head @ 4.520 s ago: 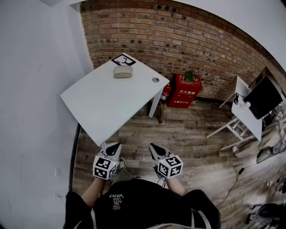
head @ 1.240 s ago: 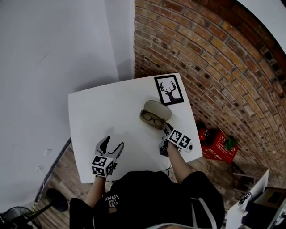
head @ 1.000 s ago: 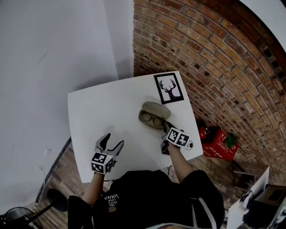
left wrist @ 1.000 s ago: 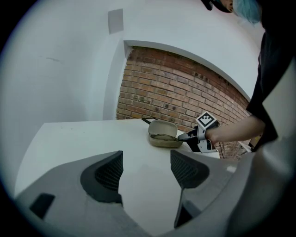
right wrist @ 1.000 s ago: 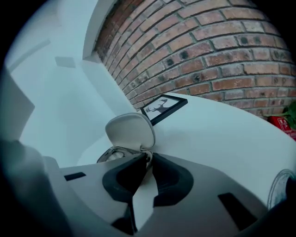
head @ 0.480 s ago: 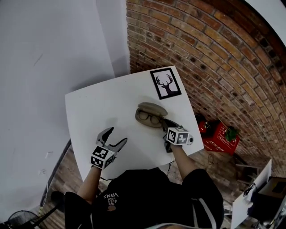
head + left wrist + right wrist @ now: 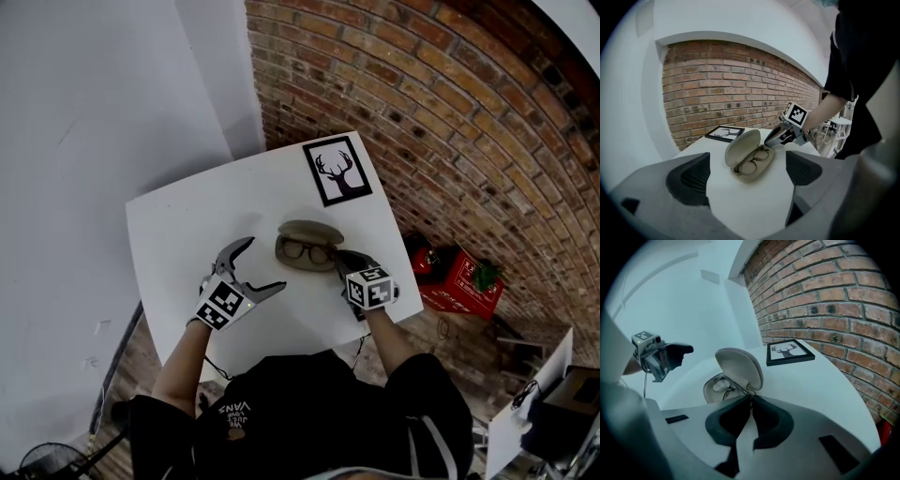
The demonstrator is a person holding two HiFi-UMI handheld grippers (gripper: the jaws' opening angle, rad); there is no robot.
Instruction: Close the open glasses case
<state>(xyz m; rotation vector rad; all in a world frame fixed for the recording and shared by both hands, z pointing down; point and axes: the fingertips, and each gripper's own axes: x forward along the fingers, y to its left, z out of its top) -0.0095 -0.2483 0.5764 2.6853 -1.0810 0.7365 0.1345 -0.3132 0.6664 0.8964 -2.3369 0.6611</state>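
A beige oval hard-shell glasses case (image 7: 309, 230) is laid open on the white square table (image 7: 178, 225), with dark-rimmed glasses (image 7: 305, 251) inside. The left gripper (image 7: 265, 264) is held apart from the case, its jaws just opened wide and empty. The right gripper (image 7: 339, 256) is positioned at the case's end, its jaws just closed together with nothing seen between them.

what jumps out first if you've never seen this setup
An open glasses case with dark-rimmed glasses inside lies on the white table, before a framed deer picture by the brick wall. The left gripper, jaws just opened wide and empty, faces it. The right gripper, jaws just closed together with nothing visible between them, points at the case's right end.
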